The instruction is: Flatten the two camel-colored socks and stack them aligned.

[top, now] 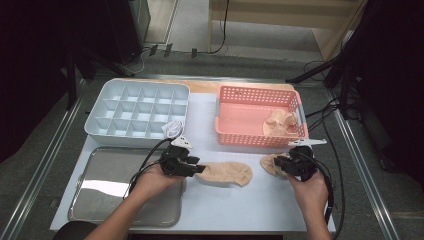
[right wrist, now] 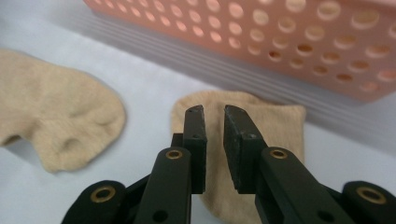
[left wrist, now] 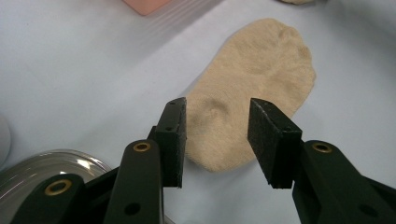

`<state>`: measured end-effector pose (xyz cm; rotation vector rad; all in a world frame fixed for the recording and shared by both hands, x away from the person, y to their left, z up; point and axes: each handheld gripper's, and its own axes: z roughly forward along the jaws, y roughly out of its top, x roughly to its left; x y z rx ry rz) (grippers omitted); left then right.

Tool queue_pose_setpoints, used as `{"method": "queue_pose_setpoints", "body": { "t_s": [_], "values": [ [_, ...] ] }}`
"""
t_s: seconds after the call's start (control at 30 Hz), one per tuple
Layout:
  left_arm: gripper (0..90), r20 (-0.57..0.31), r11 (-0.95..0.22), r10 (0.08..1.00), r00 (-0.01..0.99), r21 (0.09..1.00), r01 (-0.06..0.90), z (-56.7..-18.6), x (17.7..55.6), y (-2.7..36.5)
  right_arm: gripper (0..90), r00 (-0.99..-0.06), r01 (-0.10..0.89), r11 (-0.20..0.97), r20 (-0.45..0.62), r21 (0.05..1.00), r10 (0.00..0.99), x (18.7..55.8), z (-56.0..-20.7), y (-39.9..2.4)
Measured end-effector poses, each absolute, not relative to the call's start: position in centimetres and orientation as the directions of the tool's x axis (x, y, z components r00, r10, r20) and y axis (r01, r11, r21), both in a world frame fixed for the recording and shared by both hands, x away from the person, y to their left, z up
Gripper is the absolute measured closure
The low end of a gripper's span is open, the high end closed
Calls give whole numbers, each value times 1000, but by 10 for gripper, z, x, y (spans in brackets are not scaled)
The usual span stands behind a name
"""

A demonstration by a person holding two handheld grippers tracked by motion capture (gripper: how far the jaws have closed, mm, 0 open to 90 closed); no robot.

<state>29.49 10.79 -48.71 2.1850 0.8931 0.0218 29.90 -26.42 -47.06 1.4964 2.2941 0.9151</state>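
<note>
The left gripper (top: pixel 200 169) hangs released over a flat beige sock (top: pixel 226 173). At its three o'clock, the right gripper (right wrist: pixel 214 114), jaws parted, hovers over a second sock (right wrist: pixel 275 122); the high view adds a pink basket (top: pixel 235 136).

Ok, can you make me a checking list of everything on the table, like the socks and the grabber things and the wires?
Surface: white table top, flat, no spills seen.
Job's things: one beige sock lying flat between the hands; a second beige sock in front of the pink basket; more beige socks inside the basket.
Clutter: white divider box with a small white thing at its near right corner; metal tray.
Grippers: left gripper open, jaws astride the first sock's end; right gripper slightly open over the second sock, not gripping.
Cables: black cable from the left gripper; another by the right hand.
Surroundings: grey floor, dark stands, floor wires.
</note>
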Motion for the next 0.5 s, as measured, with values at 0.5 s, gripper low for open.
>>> {"method": "queue_pose_setpoints", "body": {
  "t_s": [0.5],
  "values": [
    [586,-251,-465,607,754,657,593,-487,294,108,696,-499,739,342,130,581,857,308,-488,-232]
  ]
}}
